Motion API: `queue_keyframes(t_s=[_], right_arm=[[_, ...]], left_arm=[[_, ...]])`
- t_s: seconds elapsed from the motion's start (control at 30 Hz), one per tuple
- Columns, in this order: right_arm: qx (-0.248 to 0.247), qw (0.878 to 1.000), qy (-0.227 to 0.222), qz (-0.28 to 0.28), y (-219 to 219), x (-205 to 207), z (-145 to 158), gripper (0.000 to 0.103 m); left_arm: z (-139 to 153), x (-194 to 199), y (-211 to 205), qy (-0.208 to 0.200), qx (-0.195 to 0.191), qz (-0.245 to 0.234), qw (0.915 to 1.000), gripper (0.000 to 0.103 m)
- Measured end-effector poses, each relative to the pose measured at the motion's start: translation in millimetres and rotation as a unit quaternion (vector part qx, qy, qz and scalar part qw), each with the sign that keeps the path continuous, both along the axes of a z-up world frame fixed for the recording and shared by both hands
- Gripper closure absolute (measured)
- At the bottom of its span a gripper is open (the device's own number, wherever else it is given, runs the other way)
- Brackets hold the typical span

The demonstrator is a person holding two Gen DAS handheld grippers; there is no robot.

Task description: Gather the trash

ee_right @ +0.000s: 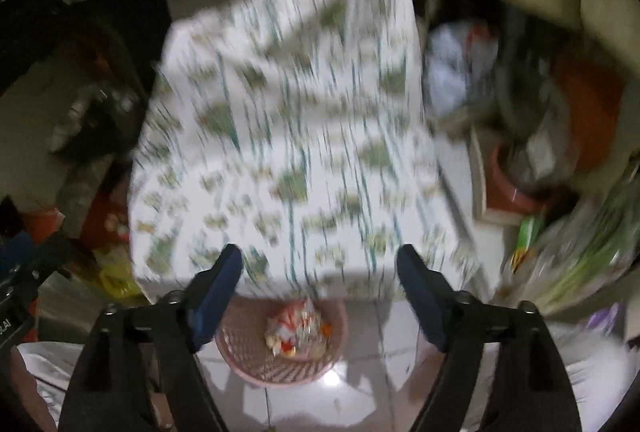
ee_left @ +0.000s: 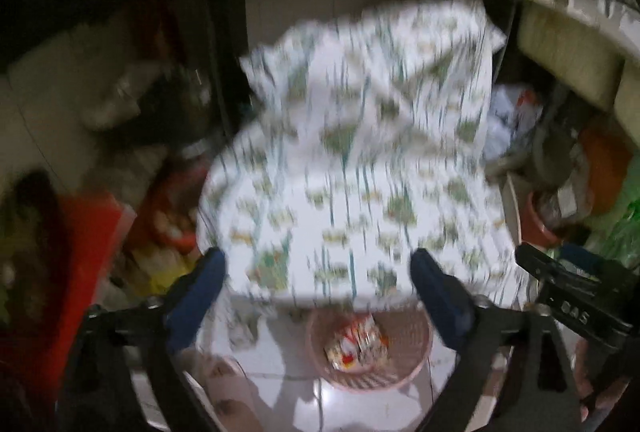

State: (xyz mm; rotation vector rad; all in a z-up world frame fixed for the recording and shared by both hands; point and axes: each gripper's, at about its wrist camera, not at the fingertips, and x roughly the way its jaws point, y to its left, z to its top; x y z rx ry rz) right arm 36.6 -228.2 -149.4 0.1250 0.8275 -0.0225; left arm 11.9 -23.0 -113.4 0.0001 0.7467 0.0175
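Covered table: patterned cloth fills frame centre.
Basket: pink, lower centre, on floor.
Trash: wrappers lying inside basket.
Left gripper: fingers apart, empty.
Right gripper: likewise apart, empty.
Advice: seek remaining litter, approach slowly.

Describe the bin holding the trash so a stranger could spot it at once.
Start at the big table draped in a white cloth with green print. On the pale tiled floor at its near edge stands a round pink mesh basket. It alone holds crumpled red-and-white wrappers.
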Motion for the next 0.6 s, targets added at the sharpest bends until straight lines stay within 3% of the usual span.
queue_keyframes(t_s=[0.1, 0.3, 0.37, 0.47, 0.6], right_arm=[[-0.023, 0.998, -0.046, -0.022, 3, -17, 61, 0.016], [-0.037, 0.988, -0.152, 0.014, 9, -50, 156, 0.01], [-0.038, 0.982, -0.182, 0.012, 10, -60, 174, 0.0], [-0.04, 0.977, -0.21, 0.013, 9, -66, 191, 0.0], [-0.048, 0.974, -0.222, 0.015, 10, -73, 185, 0.0]], left_arm=[[40, -8, 5, -0.036, 0.005, 0.011, 0.9993, 0.0], [108, -30, 14, -0.109, -0.005, 0.017, 0.9939, 0.0], [122, -34, 17, -0.12, -0.005, 0.019, 0.9926, 0.0], [133, -38, 21, -0.135, -0.006, 0.017, 0.9907, 0.0], [128, -49, 24, -0.155, 0.009, 0.015, 0.9878, 0.0]])
